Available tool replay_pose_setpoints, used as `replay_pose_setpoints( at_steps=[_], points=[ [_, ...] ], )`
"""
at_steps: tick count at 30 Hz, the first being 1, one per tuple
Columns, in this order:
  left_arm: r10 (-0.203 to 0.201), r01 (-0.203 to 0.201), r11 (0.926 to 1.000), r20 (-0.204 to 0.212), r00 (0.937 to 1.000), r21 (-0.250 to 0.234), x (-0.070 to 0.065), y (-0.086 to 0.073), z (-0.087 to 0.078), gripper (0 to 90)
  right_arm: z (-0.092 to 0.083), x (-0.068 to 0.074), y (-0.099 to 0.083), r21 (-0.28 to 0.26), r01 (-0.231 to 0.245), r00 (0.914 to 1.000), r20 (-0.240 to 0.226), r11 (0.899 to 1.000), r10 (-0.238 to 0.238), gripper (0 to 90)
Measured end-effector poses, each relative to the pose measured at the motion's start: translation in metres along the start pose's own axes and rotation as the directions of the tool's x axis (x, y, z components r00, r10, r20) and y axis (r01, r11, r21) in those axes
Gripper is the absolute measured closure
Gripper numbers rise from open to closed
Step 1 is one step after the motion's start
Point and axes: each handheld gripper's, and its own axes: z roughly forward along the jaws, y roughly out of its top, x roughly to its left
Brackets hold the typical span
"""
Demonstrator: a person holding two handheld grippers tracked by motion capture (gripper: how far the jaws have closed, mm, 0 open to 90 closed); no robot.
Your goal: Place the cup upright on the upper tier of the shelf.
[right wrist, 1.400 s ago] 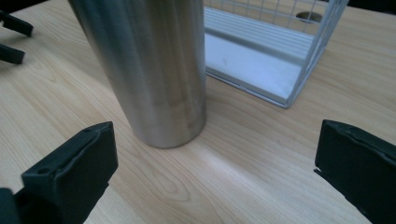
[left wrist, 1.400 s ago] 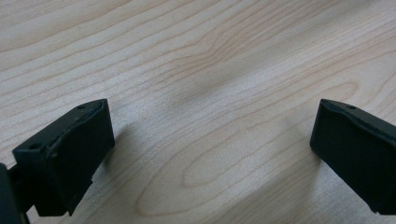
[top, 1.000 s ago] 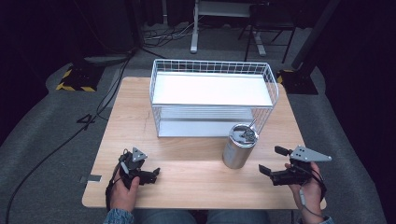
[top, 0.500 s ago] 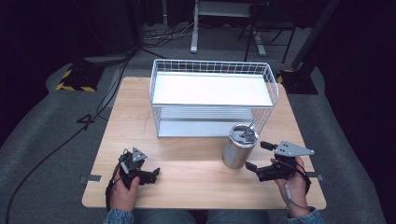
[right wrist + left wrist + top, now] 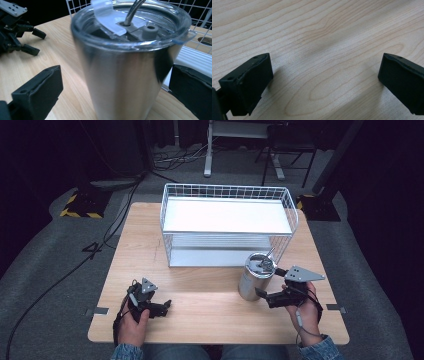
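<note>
A steel tumbler (image 5: 254,279) with a clear lid and a metal straw stands on the wooden table (image 5: 200,320), just in front of the wire basket. My right gripper (image 5: 268,282) reaches it from the right, its jaws open on either side of the cup. In the right gripper view the tumbler (image 5: 125,75) stands between the two black jaws, with a gap showing at the left jaw. My left gripper (image 5: 165,307) rests open near the table's front left, and its own view shows bare wood between the open gripper's (image 5: 324,75) jaws.
A white wire basket (image 5: 227,191) with a white shelf inside takes up the table's back half. Beyond the tumbler the right gripper view shows the left gripper (image 5: 36,42). Cables and stands lie on the dark floor behind the table.
My right gripper has moved left towards the tumbler, and its jaws now stand around the cup. The left gripper has stayed where it was.
</note>
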Motion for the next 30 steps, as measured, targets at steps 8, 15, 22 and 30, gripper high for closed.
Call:
replay_pose_setpoints(
  at_steps=[8,15,22,30],
  points=[
    [0.0,0.0,1.0,0.0,1.0,0.0,0.0,0.0,0.0,0.2,0.021,-0.004,0.0,-0.002,-0.014,0.9997,0.019,1.0,0.014,0.0],
    [0.0,0.0,1.0,0.0,1.0,0.0,0.0,0.0,0.0,0.2,0.043,0.0,-0.002,0.009,0.077,0.9934,0.084,0.997,-0.078,0.0],
    [0.0,0.0,1.0,0.0,1.0,0.0,0.0,0.0,0.0,0.2,0.05,-0.004,-0.009,-0.01,0.036,0.9972,0.066,0.999,-0.035,1.1],
    [0.0,0.0,1.0,0.0,1.0,0.0,0.0,0.0,0.0,0.2,0.052,-0.003,-0.012,-0.039,0.01,0.998,0.063,0.999,-0.008,2.8]
  ],
)
